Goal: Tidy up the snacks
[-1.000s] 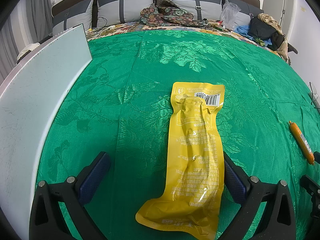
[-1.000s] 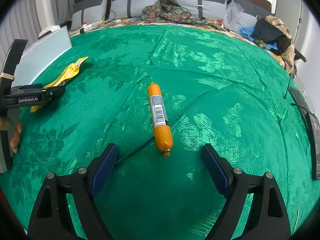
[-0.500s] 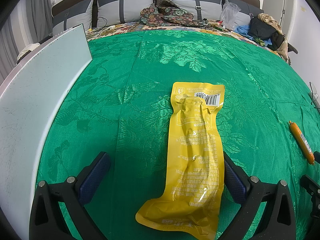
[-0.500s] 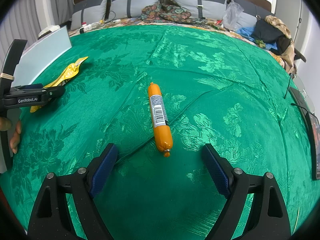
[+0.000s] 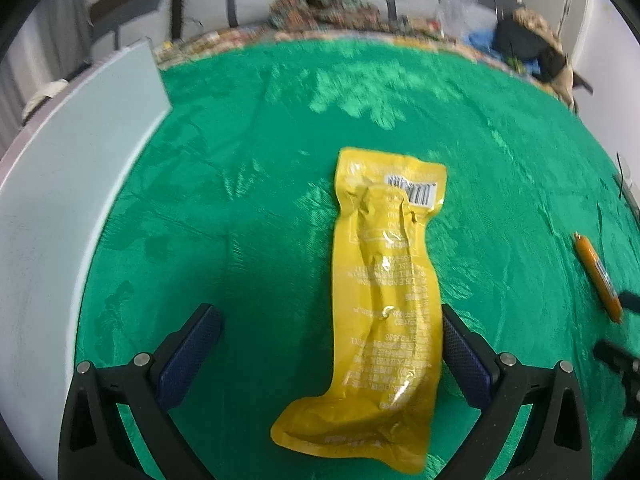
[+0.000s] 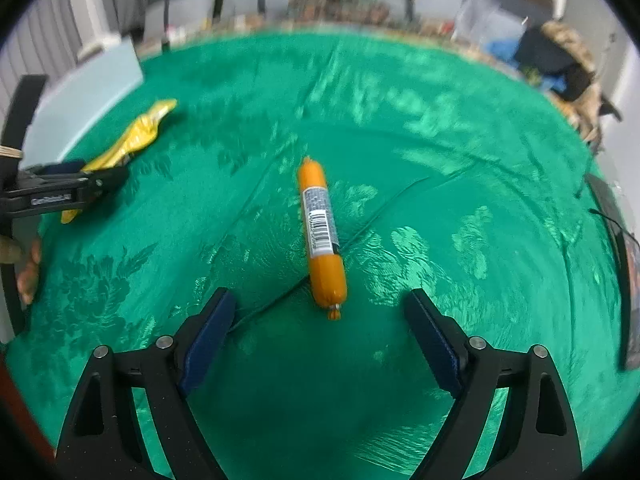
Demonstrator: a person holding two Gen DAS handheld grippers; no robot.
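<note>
- left wrist view: the left gripper point(image 5: 330, 332) hangs low over a bed spread with a green patterned cloth point(image 5: 248, 168), jaws wide. a long yellow snack pouch point(image 5: 384, 304) lies flat between them, barcode end far from the camera, its right edge just beside the right pad point(image 5: 466, 354). a pale board point(image 5: 68, 184) stands along the left. an orange sausage stick point(image 5: 598, 276) lies well apart at far right.
- right wrist view: the right gripper point(image 6: 320, 334) hangs with jaws wide and nothing in them. the sausage stick point(image 6: 322, 236) lies on the cloth point(image 6: 440, 152) just ahead of the fingertips, barcode label up, near end between the tips. at left, the other gripper point(image 6: 68, 188) sits over the pouch point(image 6: 132, 140). the view is blurred.
</note>
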